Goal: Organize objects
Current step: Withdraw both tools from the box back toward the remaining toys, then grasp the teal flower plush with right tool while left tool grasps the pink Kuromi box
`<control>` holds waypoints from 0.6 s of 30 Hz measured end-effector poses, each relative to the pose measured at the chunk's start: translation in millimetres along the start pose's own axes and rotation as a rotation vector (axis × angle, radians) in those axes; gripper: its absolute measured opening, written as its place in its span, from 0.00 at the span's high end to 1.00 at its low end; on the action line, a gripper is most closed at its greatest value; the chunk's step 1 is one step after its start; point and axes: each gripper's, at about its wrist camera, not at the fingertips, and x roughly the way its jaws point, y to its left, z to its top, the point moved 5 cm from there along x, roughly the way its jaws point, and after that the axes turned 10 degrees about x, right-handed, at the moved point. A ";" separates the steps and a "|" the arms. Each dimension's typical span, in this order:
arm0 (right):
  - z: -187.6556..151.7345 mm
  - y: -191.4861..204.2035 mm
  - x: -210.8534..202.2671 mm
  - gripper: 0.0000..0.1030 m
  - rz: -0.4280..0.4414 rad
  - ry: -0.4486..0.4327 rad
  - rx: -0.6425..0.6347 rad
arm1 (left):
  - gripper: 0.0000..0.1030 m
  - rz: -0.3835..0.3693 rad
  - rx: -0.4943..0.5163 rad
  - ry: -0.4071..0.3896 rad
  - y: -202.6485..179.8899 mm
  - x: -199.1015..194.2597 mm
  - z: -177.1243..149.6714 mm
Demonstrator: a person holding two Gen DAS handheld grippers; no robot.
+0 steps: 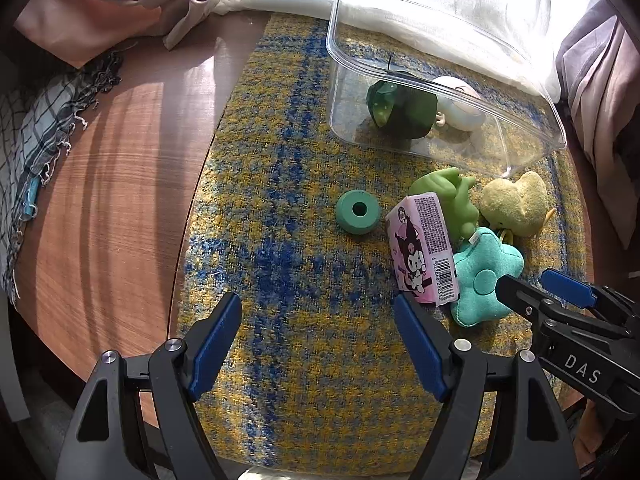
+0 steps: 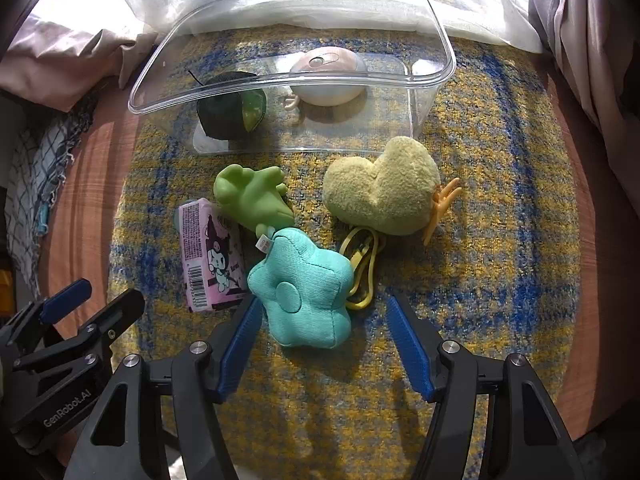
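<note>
A teal star plush [image 2: 300, 292] lies on the yellow and blue mat [image 2: 500, 200], between the jaws of my right gripper [image 2: 324, 300]. The left finger is at the plush's edge, the right finger stands clear, and the gripper is open. A pink carton [image 2: 212, 256], a green rubber toy [image 2: 252, 196] and a yellow-green heart plush [image 2: 384, 188] lie close by. A green ring [image 1: 357, 212] sits alone to their left. My left gripper [image 1: 317, 300] is open over bare mat.
A clear plastic box [image 2: 440, 40] at the back holds a dark green ball [image 2: 230, 110] and a pale figure [image 2: 328, 80]. A yellow strap [image 2: 362, 268] lies by the star. Wooden table [image 1: 120, 160] borders the mat; curtains and cloth hang behind.
</note>
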 end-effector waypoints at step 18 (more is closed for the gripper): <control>4.1 3.5 38.4 0.38 0.073 0.069 0.195 | 0.24 -0.002 0.008 0.065 -5.2 22.4 -10.7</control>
